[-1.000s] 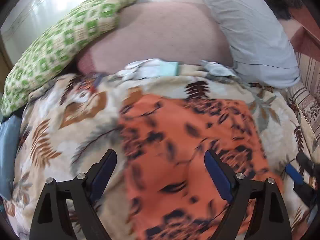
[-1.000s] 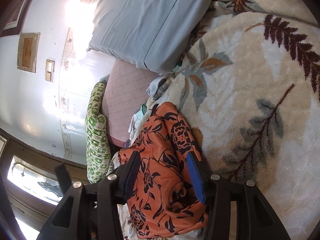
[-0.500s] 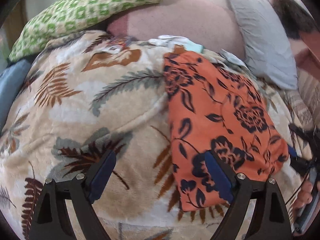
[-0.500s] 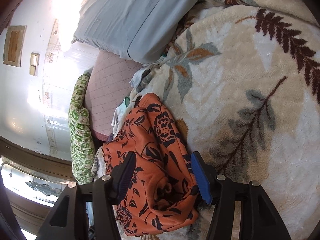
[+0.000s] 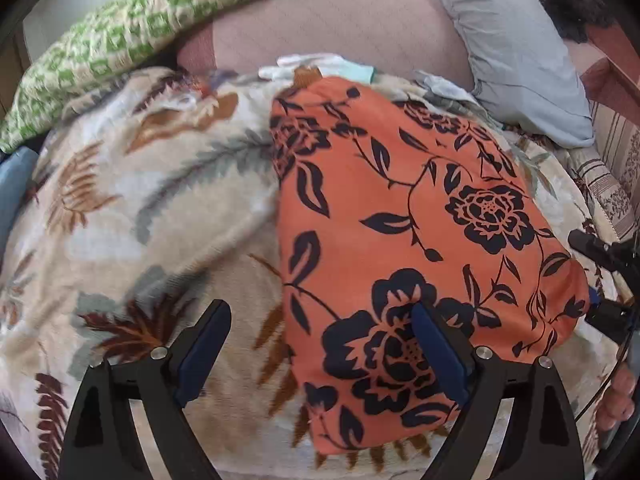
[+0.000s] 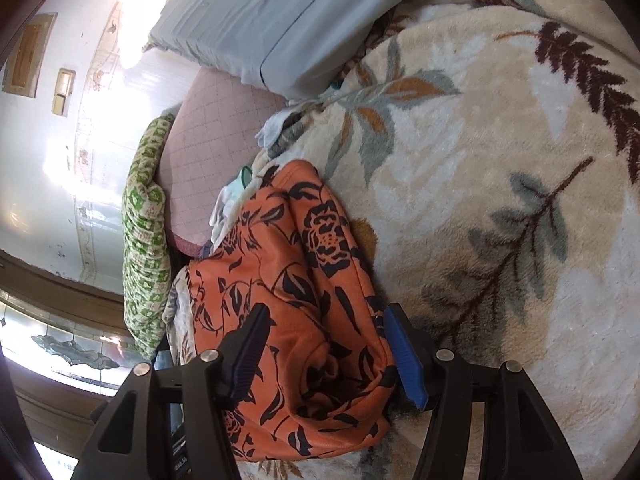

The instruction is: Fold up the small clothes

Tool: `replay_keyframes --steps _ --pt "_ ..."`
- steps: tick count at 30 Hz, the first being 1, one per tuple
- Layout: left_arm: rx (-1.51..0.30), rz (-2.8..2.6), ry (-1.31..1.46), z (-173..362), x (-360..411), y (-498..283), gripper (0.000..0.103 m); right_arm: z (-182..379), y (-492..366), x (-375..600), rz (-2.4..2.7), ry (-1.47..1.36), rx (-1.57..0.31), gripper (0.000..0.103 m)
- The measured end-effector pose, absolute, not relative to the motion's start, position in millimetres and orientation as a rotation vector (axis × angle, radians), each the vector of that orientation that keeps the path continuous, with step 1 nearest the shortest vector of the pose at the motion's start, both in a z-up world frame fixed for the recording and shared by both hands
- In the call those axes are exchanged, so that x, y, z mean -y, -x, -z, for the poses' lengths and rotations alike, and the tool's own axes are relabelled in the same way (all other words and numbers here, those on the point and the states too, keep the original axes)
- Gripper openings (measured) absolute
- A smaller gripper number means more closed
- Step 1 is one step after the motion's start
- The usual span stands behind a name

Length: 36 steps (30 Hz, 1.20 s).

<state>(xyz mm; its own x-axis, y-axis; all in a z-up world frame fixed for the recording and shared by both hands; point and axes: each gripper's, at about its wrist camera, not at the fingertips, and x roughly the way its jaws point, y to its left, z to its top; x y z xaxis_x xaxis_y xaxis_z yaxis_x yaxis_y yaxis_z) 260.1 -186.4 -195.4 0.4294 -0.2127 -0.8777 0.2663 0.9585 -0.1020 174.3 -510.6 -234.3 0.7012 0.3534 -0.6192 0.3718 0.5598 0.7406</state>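
Observation:
An orange garment with a black flower print (image 5: 400,216) lies folded and flat on a cream leaf-patterned blanket (image 5: 160,216). My left gripper (image 5: 320,320) is open above the garment's near left edge, its right finger over the cloth and its left finger over the blanket. In the right wrist view the garment (image 6: 304,280) lies bunched between the fingers of my right gripper (image 6: 324,320), which is open around its near end. The right gripper also shows at the right edge of the left wrist view (image 5: 604,280).
A green patterned pillow (image 5: 132,40), a pink cushion (image 5: 340,24) and a grey pillow (image 5: 516,40) lie at the head of the bed. Small white and teal clothes (image 5: 320,66) sit behind the garment. A wall (image 6: 60,160) stands beyond.
The left gripper drew back and to the left, so the garment now sits at its right. The right gripper stayed open around the garment's end.

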Motion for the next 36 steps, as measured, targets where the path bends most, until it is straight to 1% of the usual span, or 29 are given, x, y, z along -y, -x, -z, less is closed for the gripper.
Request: replay_keyframes --steps 6,11,13,18,21,25,26,27,29,31,36 --pt "-1.142 0.332 0.067 205 181 -268 0.092 248 -180 505 -0.008 -1.019 -0.9 0.066" --pt "-1.063 0.313 0.06 184 171 -263 0.092 242 -174 516 0.02 -1.036 -0.857 0.066" --pt "-1.061 0.322 0.064 182 170 -265 0.092 240 -172 520 0.029 -1.042 -0.842 0.067" --pt "-1.211 0.384 0.088 212 178 -277 0.092 253 -180 511 -0.005 -1.056 -0.917 0.069" --pt "-1.214 0.422 0.146 214 177 -269 0.092 259 -184 505 -0.044 -1.066 -0.946 0.07" --pt "-1.22 0.45 -0.031 229 189 -246 0.089 259 -185 501 -0.066 -1.066 -0.955 0.07" --pt "-1.186 0.458 -0.051 228 189 -240 0.086 259 -185 500 -0.071 -1.066 -0.958 0.07" --pt "-1.18 0.464 -0.04 225 187 -238 0.077 260 -185 499 -0.075 -1.066 -0.962 0.071" --pt "-1.207 0.495 0.032 220 181 -238 0.064 259 -185 498 -0.079 -1.064 -0.964 0.071" --pt "-1.213 0.497 0.006 219 180 -237 0.061 259 -184 498 -0.082 -1.058 -0.961 0.071" --pt "-1.227 0.517 0.003 222 174 -238 0.059 260 -184 495 -0.098 -1.059 -0.977 0.071"
